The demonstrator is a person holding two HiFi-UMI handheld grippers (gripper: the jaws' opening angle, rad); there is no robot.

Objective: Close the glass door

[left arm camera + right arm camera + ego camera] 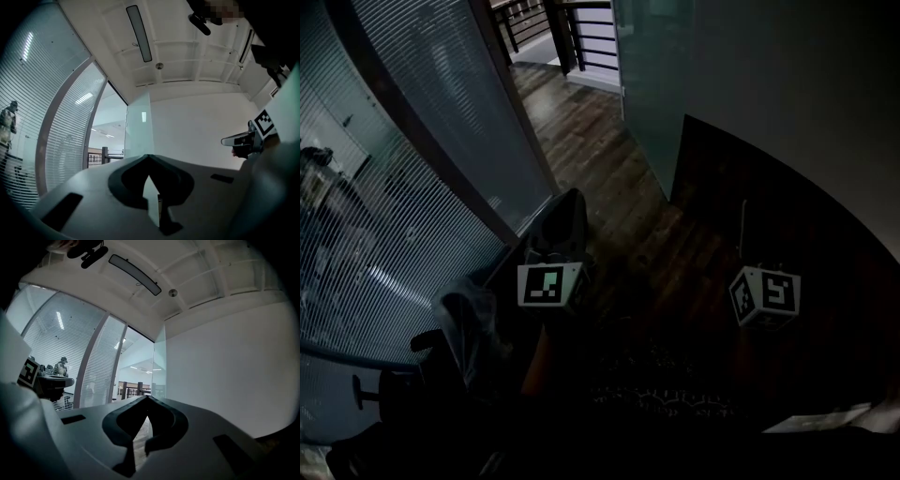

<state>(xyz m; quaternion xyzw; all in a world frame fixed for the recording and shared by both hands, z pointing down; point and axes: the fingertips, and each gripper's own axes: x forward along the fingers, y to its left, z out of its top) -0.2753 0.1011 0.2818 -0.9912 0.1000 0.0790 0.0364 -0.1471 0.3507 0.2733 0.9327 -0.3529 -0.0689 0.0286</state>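
Note:
The glass door (649,94) is a frosted panel standing ajar against the white wall, well ahead of both grippers; it also shows in the left gripper view (138,125) and the right gripper view (159,369). My left gripper (566,208) is held low over the dark wood floor with its tips together and nothing between them (148,156). My right gripper (742,230) hangs to its right near the wall, dim in the head view, and its tips also meet on nothing (147,397). Neither gripper touches the door.
A glass wall with striped blinds (422,169) and a dark frame post runs along the left. A black railing (572,33) stands beyond the doorway. A person (60,366) sits behind the glass wall. A dark chair (403,394) is at lower left.

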